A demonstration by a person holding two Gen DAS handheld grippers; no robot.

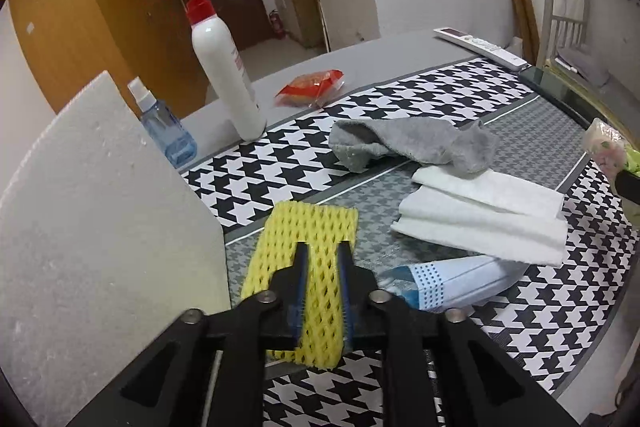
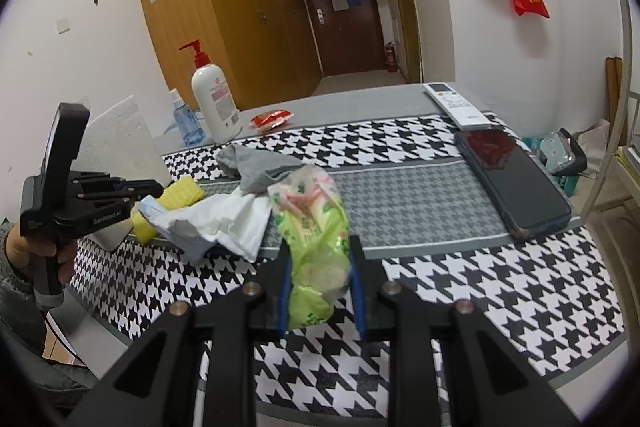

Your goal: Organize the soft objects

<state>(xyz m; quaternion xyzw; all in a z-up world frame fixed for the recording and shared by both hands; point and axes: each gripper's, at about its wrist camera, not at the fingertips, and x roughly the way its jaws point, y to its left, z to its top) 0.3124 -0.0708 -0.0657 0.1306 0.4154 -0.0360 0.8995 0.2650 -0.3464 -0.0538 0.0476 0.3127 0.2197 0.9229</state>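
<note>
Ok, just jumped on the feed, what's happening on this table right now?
A person is sorting soft things with two handheld grippers. The left gripper is closed on the yellow foam net, low over the houndstooth mat. The right gripper holds a green plastic packet. A grey sock, white cloths and a blue face mask lie loose.

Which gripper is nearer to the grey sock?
Left. The left gripper holds the yellow foam net just before the grey sock; the right gripper, holding a green packet, is farther back.
</note>
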